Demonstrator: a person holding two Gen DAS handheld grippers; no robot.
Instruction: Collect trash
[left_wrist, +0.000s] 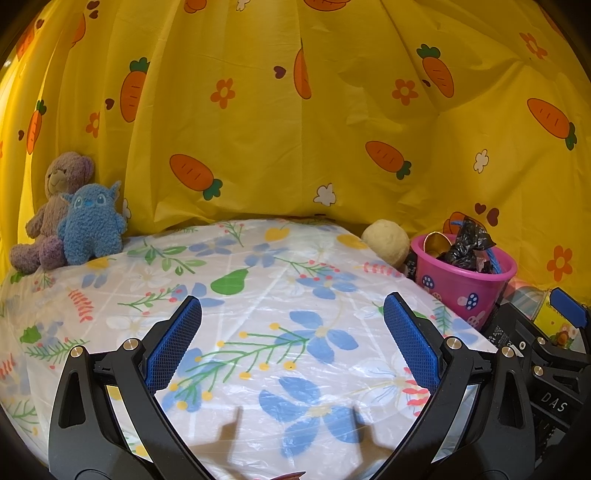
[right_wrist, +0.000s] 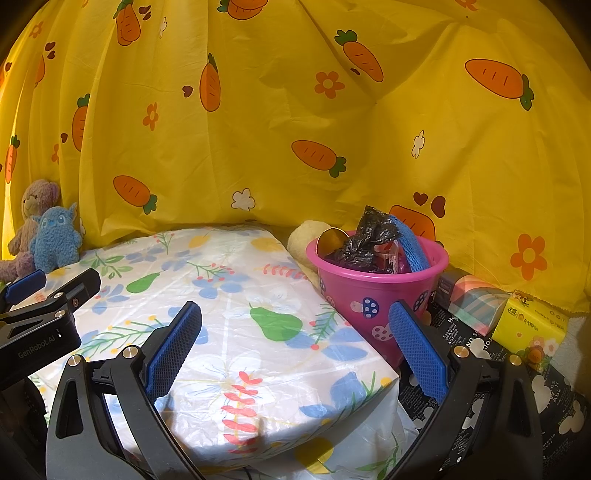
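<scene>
A pink bucket with mushroom prints stands beside the right edge of the floral-covered table. It holds a crumpled black plastic bag, a blue strip, a gold spoon and wrappers. My left gripper hovers open over the tabletop with nothing between its fingers. My right gripper is open too, empty, with its right finger in front of the bucket. The left gripper shows at the left edge of the right wrist view, the right gripper at the right edge of the left wrist view.
A purple teddy bear and a blue plush toy sit at the table's back left. A cream plush ball lies behind the bucket. A striped box and a yellow tissue pack lie right of the bucket. A yellow carrot-print curtain hangs behind.
</scene>
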